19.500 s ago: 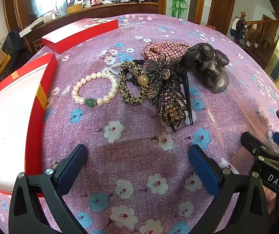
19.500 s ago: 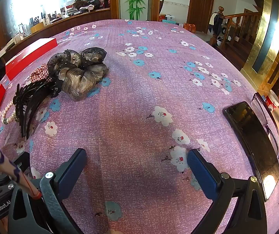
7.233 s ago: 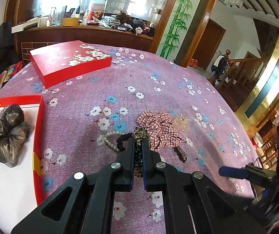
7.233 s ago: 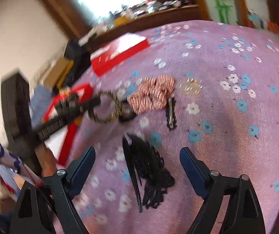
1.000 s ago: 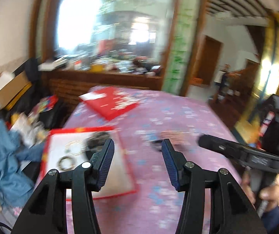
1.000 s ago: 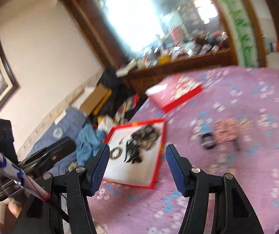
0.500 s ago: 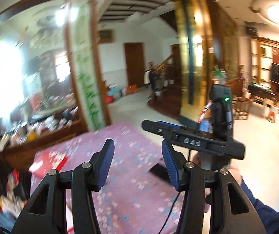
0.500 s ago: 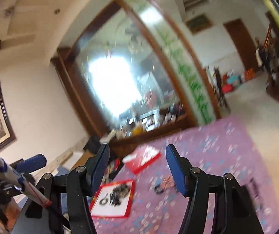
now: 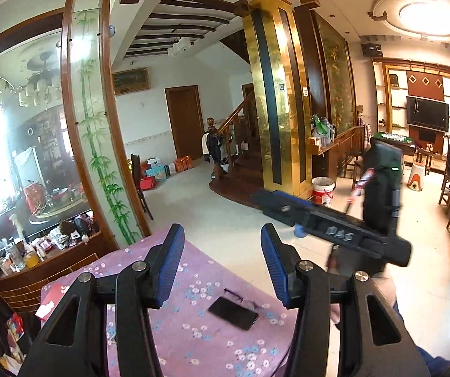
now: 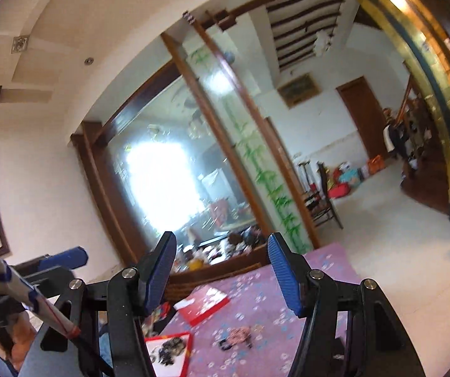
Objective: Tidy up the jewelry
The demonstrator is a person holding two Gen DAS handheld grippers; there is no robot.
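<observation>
The plaid scrunchie [image 10: 239,334] is lying loose on the purple cloth, at about six o'clock below my right gripper [image 10: 222,275], just right of the red box [image 10: 184,339] where the other pieces are sitting. I am holding both grippers released and empty, high above; the left gripper [image 9: 222,264] is facing only the phone [image 9: 233,313].

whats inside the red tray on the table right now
In the red tray, a dark blurred heap of hair pieces lies on its white floor; its near part is hidden behind the right gripper.
</observation>
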